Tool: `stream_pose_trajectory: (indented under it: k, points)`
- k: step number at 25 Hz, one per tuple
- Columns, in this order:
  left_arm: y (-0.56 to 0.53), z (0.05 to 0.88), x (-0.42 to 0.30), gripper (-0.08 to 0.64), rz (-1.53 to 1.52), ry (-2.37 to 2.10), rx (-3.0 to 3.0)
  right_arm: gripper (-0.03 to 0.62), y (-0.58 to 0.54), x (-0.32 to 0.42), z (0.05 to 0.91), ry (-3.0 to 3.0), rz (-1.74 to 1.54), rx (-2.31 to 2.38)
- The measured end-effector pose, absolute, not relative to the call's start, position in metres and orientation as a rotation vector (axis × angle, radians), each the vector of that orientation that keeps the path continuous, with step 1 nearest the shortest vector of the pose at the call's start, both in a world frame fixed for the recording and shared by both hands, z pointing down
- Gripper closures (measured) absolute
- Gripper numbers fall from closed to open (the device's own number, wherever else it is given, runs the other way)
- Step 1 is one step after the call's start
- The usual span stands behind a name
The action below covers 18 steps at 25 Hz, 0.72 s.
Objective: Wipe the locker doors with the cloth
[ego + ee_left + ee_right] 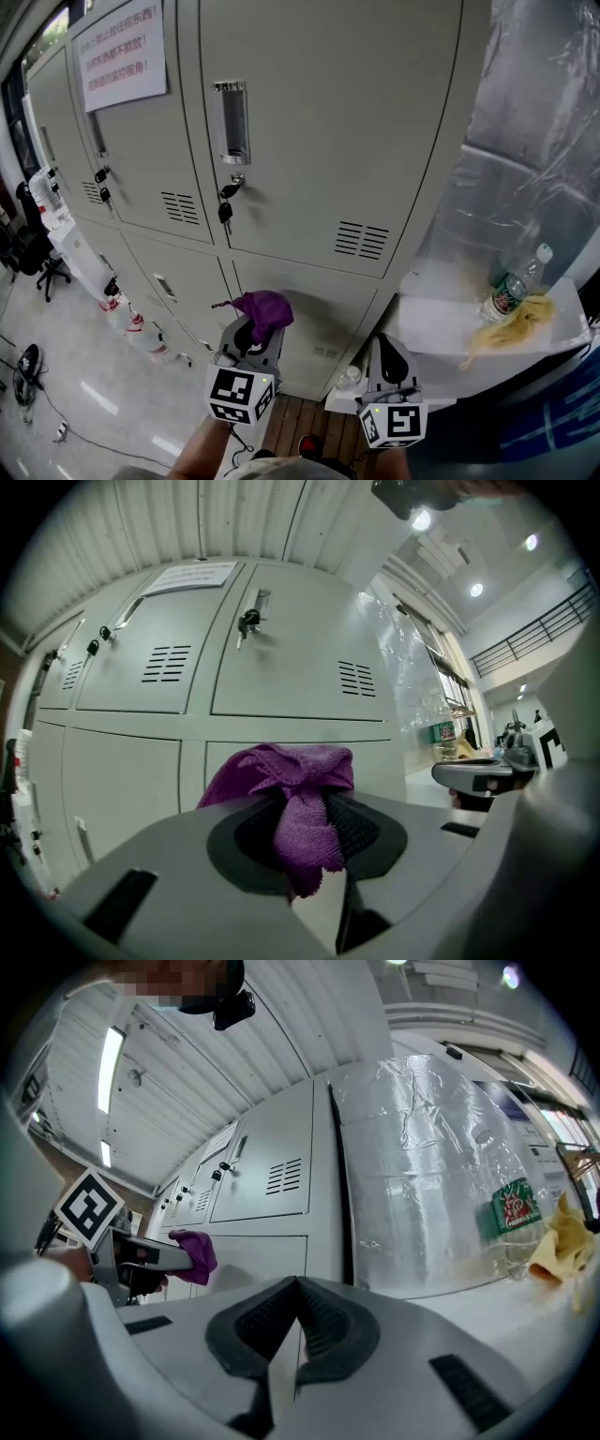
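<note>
At the far left of my head view a black office chair (37, 255) stands on the shiny floor (94, 394), well away from the grippers. The bank of grey lockers (328, 112) fills most of the feed. A white notice with red print (122, 52) is stuck on a door at the upper left. On the next door to the right I see a recessed metal handle (232, 120), and a bunch of keys (226, 208) hangs from the lock just below it. A slotted vent (362, 240) sits near that door's lower right corner.

The left gripper (255, 333) points at the lower row of doors (314, 305). Its jaws are clamped on the purple cloth (264, 307). The cloth bunches out beyond the tips, and a frayed corner hangs back between the pads. The cloth is close in front of a lower door, but I cannot tell whether it touches the metal.

Just to the right, the right gripper (392, 358) points at the edge of the lockers. Its jaws are together with nothing between them.

Further right a white shelf (436, 330) juts out beside the lockers. A plastic bottle with a green label (514, 284) stands on it, touching a crumpled yellow rag (511, 325). Clear plastic sheeting (534, 141) covers the surface behind them.
</note>
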<state>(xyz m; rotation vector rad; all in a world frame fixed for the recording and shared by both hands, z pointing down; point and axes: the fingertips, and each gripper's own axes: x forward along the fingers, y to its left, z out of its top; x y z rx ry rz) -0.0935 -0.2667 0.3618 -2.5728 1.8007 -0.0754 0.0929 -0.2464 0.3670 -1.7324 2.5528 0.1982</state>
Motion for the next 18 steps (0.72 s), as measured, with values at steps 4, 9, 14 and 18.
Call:
stream_pose_trajectory:
  k: [4,9,14,18]
  points:
    - [-0.254,0.37,-0.06,0.445,-0.088,1.701,-2.648,0.577,-0.24,0.098,0.371,2.541,0.188,-1.76]
    - [-0.244,0.383,-0.019,0.445,-0.109,1.578,-2.739,0.575,-0.233,0.108,0.375,2.528,0.186,-1.799]
    - [-0.241,0.397,0.013,0.445,-0.129,1.486,-2.81,0.577,-0.224,0.126,0.374,2.487,0.186,-1.854]
    - [-0.245,0.41,0.037,0.445,-0.158,1.423,-2.84,0.577,-0.219,0.14,0.376,2.453,0.175,-1.901]
